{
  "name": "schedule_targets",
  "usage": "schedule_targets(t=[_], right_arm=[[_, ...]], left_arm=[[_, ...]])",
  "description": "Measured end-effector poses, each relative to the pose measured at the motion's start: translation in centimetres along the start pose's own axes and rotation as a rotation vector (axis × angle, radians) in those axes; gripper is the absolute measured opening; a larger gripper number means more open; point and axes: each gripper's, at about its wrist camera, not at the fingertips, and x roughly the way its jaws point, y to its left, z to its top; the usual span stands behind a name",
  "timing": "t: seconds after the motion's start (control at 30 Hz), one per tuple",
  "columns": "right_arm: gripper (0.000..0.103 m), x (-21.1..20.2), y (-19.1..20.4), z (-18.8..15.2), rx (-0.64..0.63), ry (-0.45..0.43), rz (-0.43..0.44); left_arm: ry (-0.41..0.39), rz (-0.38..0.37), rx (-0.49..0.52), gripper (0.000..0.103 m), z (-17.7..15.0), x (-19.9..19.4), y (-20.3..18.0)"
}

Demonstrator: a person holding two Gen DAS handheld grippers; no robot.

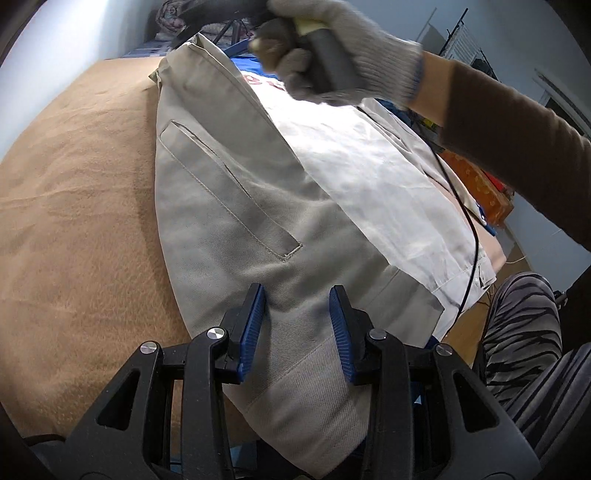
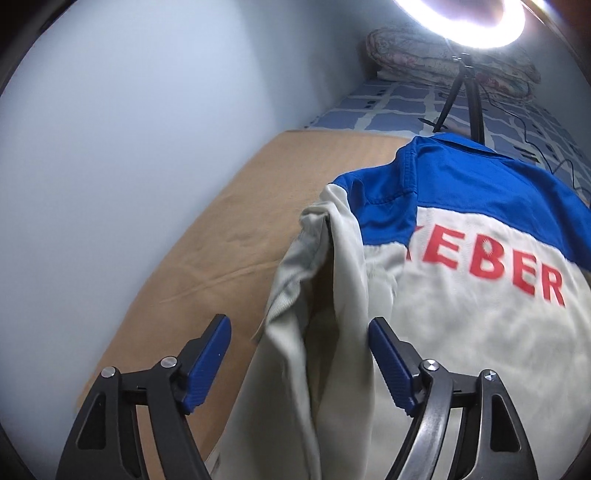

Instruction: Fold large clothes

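One beige jacket (image 1: 236, 206) lies flat on the tan blanket (image 1: 74, 206), long axis running from 6 toward 12 o'clock, blue collar at the far end

Both claws are spread: the left gripper (image 1: 297, 317) hovers over the hem with cloth showing between its pads, touching or not I cannot tell; the right gripper (image 2: 299, 354) has the folded sleeve edge (image 2: 295, 295) between its fingers, unpinched. The right gloved hand (image 1: 332, 48) is blurred at 12 o'clock, hiding the collar. The red back lettering (image 2: 495, 266) is partly covered

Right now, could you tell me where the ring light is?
The ring light glows at the top right of the right wrist view, on a tripod on the blue checked bedding just beyond the jacket collar.
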Motion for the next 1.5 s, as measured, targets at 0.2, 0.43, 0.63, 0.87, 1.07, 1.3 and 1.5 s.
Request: schedule_targets(t=[0.2, 0.43, 0.63, 0.87, 1.07, 1.3, 1.5], right_arm=[[0.005, 1.4, -3.0, 0.6, 0.073, 0.074, -0.005], [0.001, 0.1, -14.4, -4.8, 0.455, -0.014, 0.133], [0.008, 1.0, -14.6, -6.2, 0.446, -0.006, 0.098], [0.029, -5.8, -8.1, -6.7, 0.145, -0.073, 0.008], [0.026, -4.9, -1.6, -9.9, -0.027, -0.023, 0.118], [0.026, -0.3, 2.3, -13.4, -0.097, 0.11, 0.06], [0.026, -8.7, 3.6, -16.7, -0.092, 0.04, 0.151]], left_arm=[[0.003, 0.001, 0.019, 0.035, 0.0, 0.0, -0.2], [0.014, -0.002, 0.055, 0.035, -0.9, -0.4, -0.8], [0.037, -0.022, 0.055, 0.035, -0.8, -1.3, -0.9], [-0.015, -0.035, 0.018, 0.035, -1.1, -4.6, -0.4], [-0.066, 0.043, -0.041, 0.035, -1.7, -6.9, 1.1], [-0.132, 0.185, -0.091, 0.035, -1.0, -10.1, 3.6], [-0.259, 0.234, -0.102, 0.035, 2.9, -15.6, 5.8]])
